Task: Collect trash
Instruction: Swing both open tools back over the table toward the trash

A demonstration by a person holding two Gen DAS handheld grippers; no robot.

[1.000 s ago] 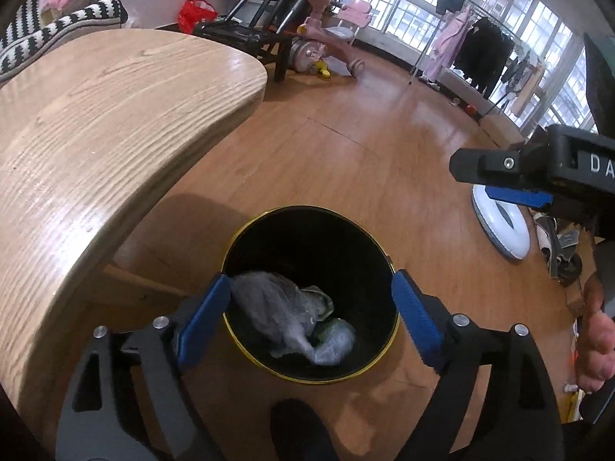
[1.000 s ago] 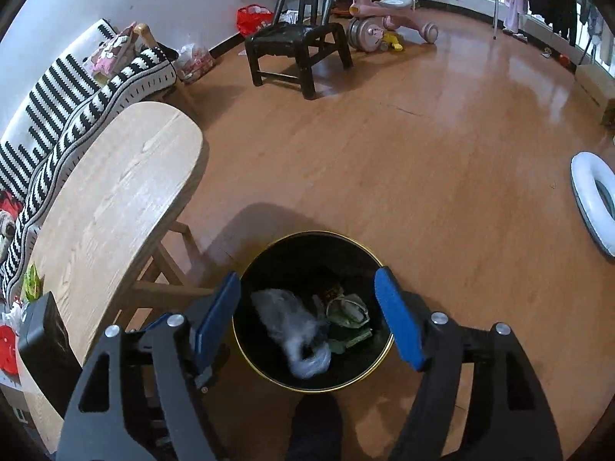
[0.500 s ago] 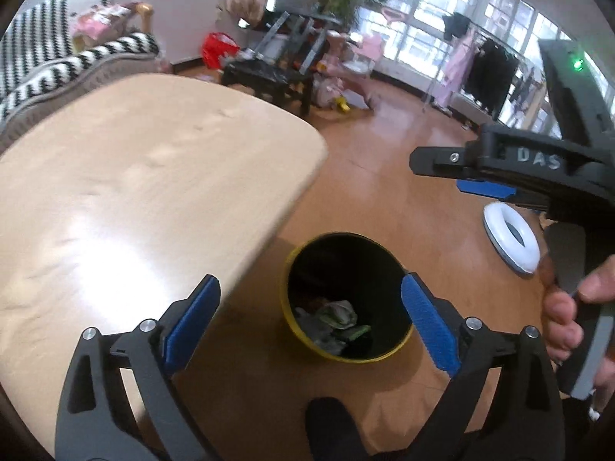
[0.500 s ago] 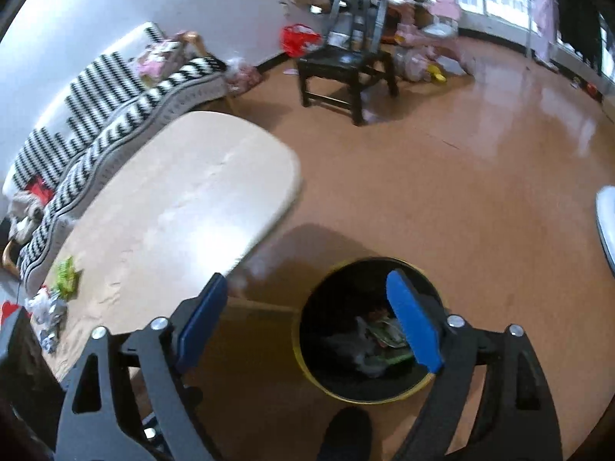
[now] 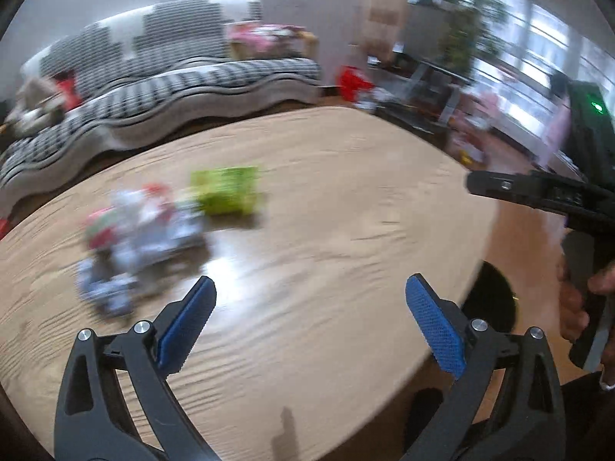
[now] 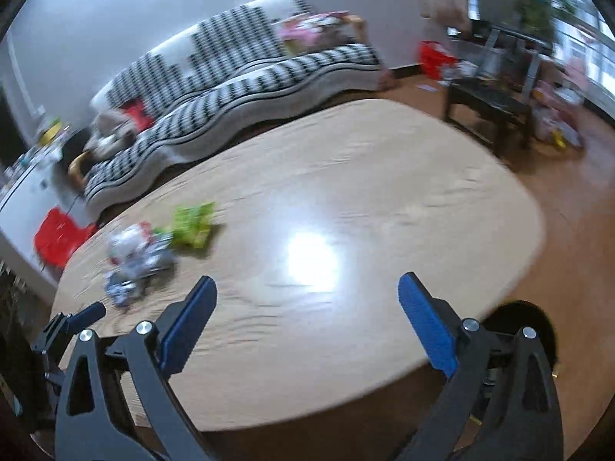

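Wooden table (image 6: pixel 346 199): bare top across centre, near edge and right end. Only obstruction a blurred clutter of wrappers (image 5: pixel 134 238) with green packet (image 5: pixel 226 190) at table's left. Black bin (image 6: pixel 530 322) tucked below table's right edge. Striped sofa (image 6: pixel 230 88) behind table's far side.

1. A rounded, light wooden desk (image 6: pixel 346 199) fills the foreground, with a bright glare of light on its top.
2. Behind it, a black-and-white striped sofa (image 6: pixel 238 77) stands against a plain pale wall (image 6: pixel 115 11).
3. The floor (image 6: pixel 576 199) is brown wood.
4. A dark chair (image 6: pixel 496 107) stands near large windows (image 5: pixel 538 50).
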